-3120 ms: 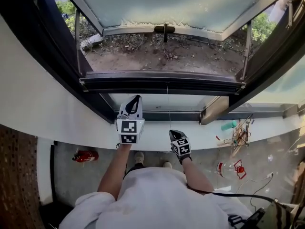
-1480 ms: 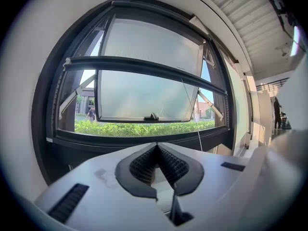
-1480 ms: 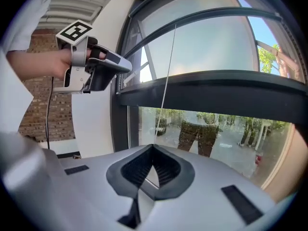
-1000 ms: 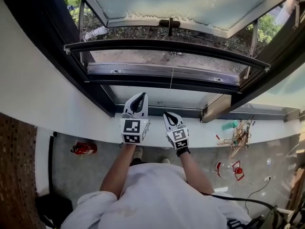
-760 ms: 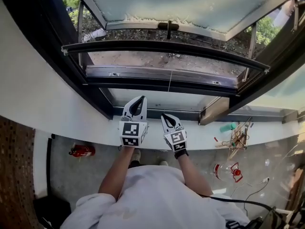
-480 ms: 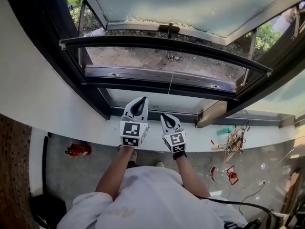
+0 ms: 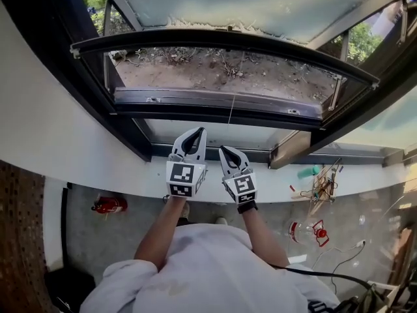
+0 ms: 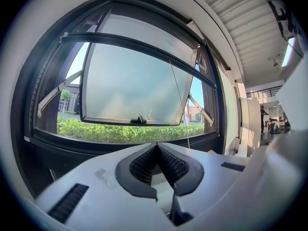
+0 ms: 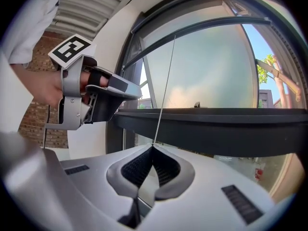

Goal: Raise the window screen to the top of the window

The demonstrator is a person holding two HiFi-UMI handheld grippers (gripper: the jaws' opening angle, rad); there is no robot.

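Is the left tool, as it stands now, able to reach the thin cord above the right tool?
Probably yes. The left tool sits close beside the right tool, and nothing stands between it and the cord. Its jaws are shut, so they must open first.

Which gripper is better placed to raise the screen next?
Right. The right gripper is shut on the pull cord running up to the screen bar; the left gripper is shut empty, beside the cord.

Cord from screen bar into right gripper
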